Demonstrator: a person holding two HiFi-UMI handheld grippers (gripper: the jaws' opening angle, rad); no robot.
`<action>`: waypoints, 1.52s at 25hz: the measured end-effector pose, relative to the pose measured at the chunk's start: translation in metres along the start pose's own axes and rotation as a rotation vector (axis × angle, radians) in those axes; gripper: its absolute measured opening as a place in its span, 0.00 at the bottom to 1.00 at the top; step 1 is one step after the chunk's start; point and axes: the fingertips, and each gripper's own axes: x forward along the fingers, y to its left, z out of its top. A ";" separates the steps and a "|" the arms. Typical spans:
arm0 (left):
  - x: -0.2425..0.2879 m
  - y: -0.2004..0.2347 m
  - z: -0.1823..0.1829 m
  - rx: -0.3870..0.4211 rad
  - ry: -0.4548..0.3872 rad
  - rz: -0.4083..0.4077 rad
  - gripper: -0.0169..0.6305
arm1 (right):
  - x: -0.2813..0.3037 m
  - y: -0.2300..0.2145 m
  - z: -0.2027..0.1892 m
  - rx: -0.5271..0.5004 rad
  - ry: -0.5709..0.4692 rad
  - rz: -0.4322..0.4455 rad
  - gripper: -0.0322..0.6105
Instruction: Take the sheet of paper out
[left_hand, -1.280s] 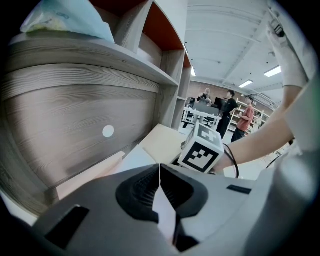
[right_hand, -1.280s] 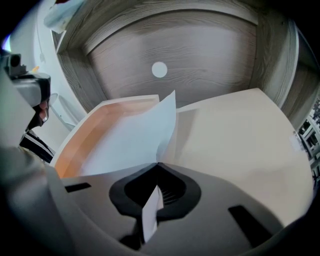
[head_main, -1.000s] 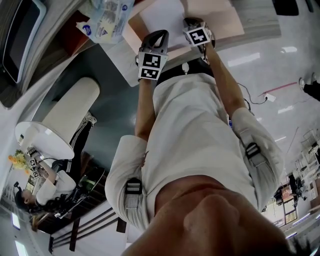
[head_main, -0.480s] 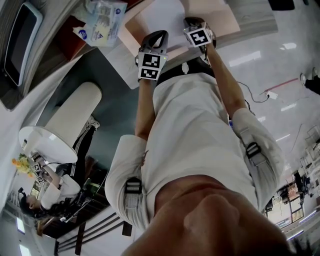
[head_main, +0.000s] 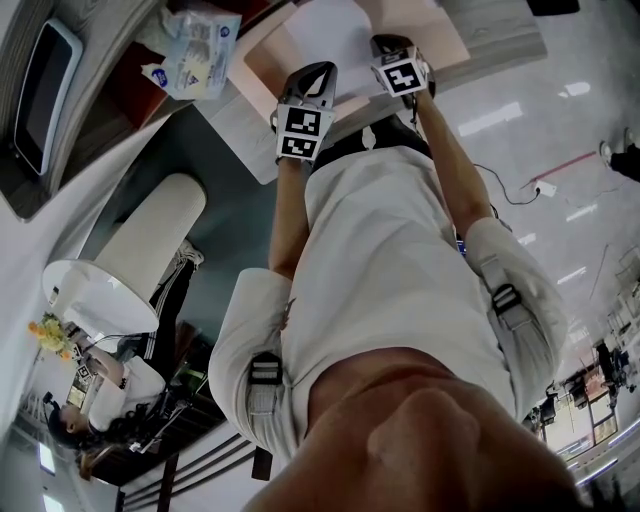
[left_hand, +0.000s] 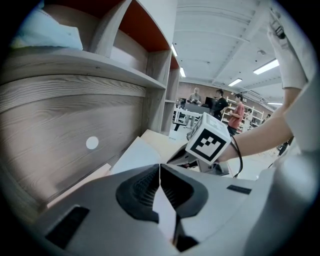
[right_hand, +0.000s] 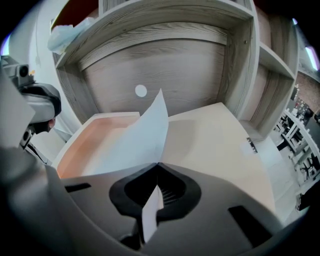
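The white sheet of paper (right_hand: 137, 137) rises in a curl out of a shallow peach tray (right_hand: 82, 137) on a light shelf desk. My right gripper (right_hand: 158, 165) is shut on its near edge, and a strip of paper shows between the jaws. My left gripper (left_hand: 160, 167) is also shut on the sheet (left_hand: 132, 157), pinching a white strip. In the head view both grippers, left (head_main: 305, 95) and right (head_main: 400, 62), sit side by side at the paper (head_main: 335, 30). The right gripper's marker cube (left_hand: 212, 142) shows just beyond my left jaws.
A wood-grain shelf unit (right_hand: 180, 65) with a white round dot backs the tray. A plastic bag (head_main: 195, 50) lies on the shelf above. A beige board (right_hand: 220, 145) lies right of the tray. A monitor (head_main: 40, 85), a white round table (head_main: 110, 275) and a seated person are at left.
Both grippers keep their hold on the sheet and have barely moved. The head view has drifted slightly, and the right gripper sits a little further right.
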 end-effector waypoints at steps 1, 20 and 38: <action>0.000 -0.001 0.002 0.003 -0.001 -0.001 0.06 | -0.004 -0.001 0.003 -0.002 -0.014 0.001 0.08; 0.004 -0.017 0.034 0.020 -0.054 0.019 0.06 | -0.059 -0.021 0.022 0.003 -0.130 -0.015 0.08; -0.015 -0.030 0.058 0.004 -0.111 0.101 0.06 | -0.123 -0.019 0.052 -0.014 -0.290 0.055 0.08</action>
